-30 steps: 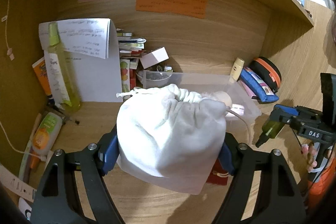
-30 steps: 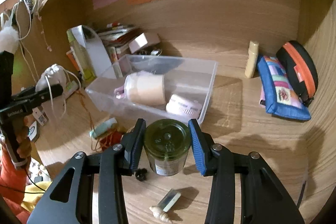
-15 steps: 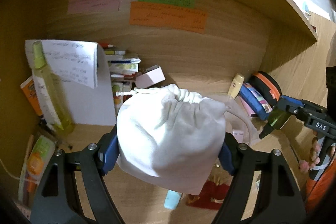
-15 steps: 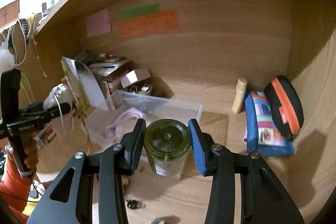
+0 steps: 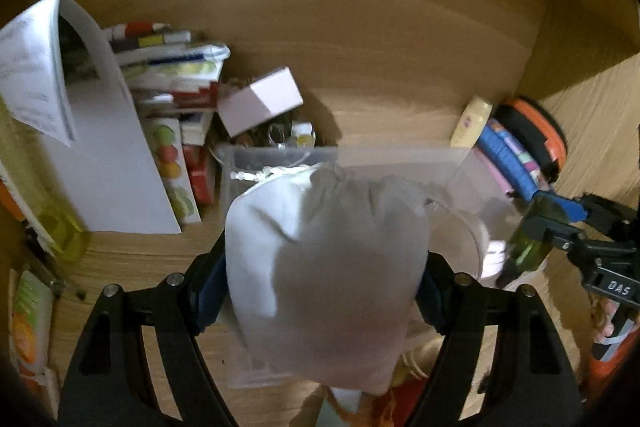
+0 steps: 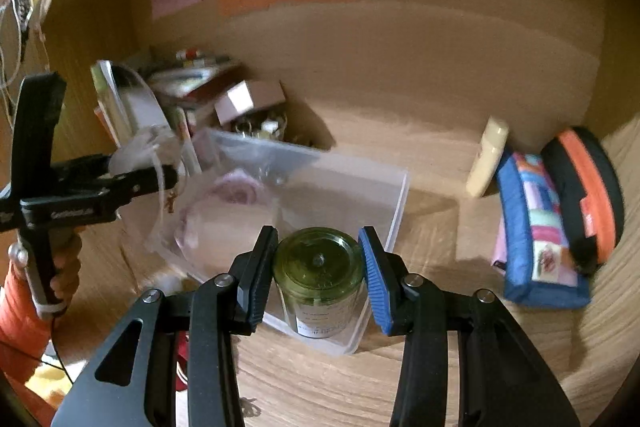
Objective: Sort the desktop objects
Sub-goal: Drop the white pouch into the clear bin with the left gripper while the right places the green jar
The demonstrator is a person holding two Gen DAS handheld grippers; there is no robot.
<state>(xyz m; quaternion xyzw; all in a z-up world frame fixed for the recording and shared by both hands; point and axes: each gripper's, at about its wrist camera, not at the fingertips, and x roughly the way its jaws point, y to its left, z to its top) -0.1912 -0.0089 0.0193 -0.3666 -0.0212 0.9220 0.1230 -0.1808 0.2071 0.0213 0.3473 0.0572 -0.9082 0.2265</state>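
Observation:
My left gripper [image 5: 320,287] is shut on a white drawstring pouch [image 5: 324,275] and holds it over the clear plastic bin [image 5: 276,157]. My right gripper [image 6: 318,275] is shut on a green glass jar [image 6: 318,267] and holds it over the near right corner of the same bin [image 6: 396,211]. Pink items [image 6: 236,193] lie inside the bin. The right gripper with the jar [image 5: 532,231] shows at the right of the left wrist view. The left gripper with the pouch [image 6: 132,155] shows at the left of the right wrist view.
A stack of books and papers [image 5: 172,83] and a pink-white box [image 5: 260,99] stand behind the bin. A cream tube [image 6: 488,155], a blue pouch [image 6: 536,223] and an orange-black case [image 6: 588,191] lie at the right. A yellow-green bottle [image 5: 60,227] is at the left wall.
Both grippers have moved forward and down over the bin with their loads. The views are blurred by motion.

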